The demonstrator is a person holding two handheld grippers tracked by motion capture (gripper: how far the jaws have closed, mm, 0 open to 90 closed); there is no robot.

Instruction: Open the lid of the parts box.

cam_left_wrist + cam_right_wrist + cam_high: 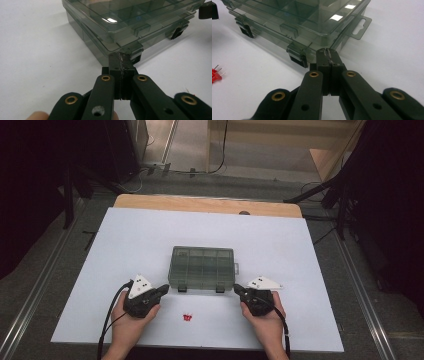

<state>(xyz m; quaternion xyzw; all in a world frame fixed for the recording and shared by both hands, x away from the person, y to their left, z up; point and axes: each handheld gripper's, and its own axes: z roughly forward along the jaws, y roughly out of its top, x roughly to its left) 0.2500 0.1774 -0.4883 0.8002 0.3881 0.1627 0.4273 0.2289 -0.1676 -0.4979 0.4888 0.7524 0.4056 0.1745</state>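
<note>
Smoky plastic organiser box [202,267], lid down, mid-table between two clenched grippers.

Box: translucent grey-green, rectangular, ribbed into compartments under a glossy lid; two dark latches on its near edge, hang tab on its right end. It sits on a matte white board [150,235]. Left gripper [163,289], jaws pressed together on nothing, tip at the near-left latch. Right gripper [238,289] likewise clamped empty, just beside the near-right corner. Small red component [187,317] with thin metal legs lies nearer the person, apart.
</note>
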